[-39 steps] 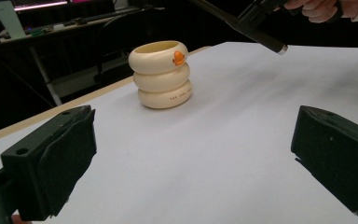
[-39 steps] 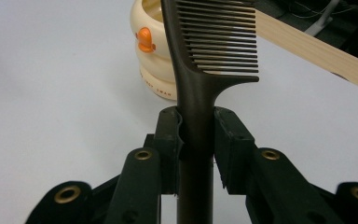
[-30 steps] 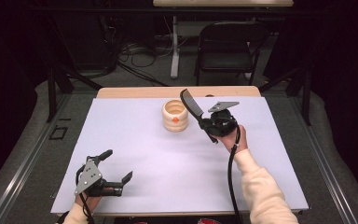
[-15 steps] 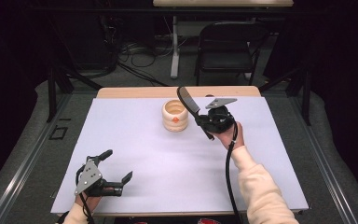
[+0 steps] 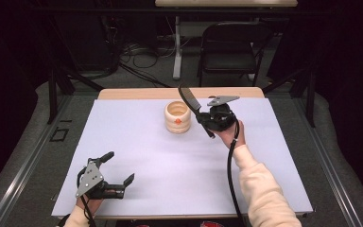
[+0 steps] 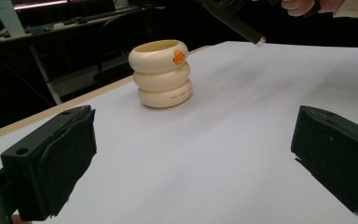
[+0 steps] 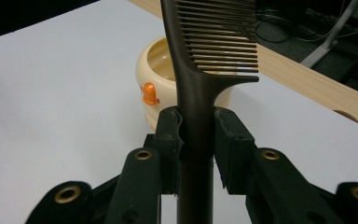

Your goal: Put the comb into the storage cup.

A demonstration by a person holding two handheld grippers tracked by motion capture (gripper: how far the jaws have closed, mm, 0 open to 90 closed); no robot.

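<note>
In the high view we see the right tool (image 5: pixel 207 120) raised above the far half of the counter (image 5: pixel 137 142), just to the right of a cream holder (image 5: pixel 177 117). It carries a dark comb (image 5: pixel 189 100), which slants up and to the left, with its upper end over the holder's right rim. From this height the teeth cannot be made out.

The right gripper view supplies the missing detail. Here we see the two black pads (image 7: pixel 168 135) pressed against the comb (image 7: pixel 200 70) at its handle, just below the toothed section (the teeth run to the right of the spine in this view). The holder (image 7: pixel 156 77) sits behind the comb, with its open mouth and an orange mark on its wall visible.

The left gripper view shows the holder (image 6: pixel 161 72) side-on as three stacked rounded rings, upright, with small lettering on the bottom ring that we cannot read. The lower end of the comb handle (image 6: pixel 242 25) enters at the top edge, clear of the counter surface.

The left tool (image 5: pixel 118 174) rests at the near left corner of the counter, well apart from the holder. Its jaws are spread wide, with bare white surface between them.
</note>
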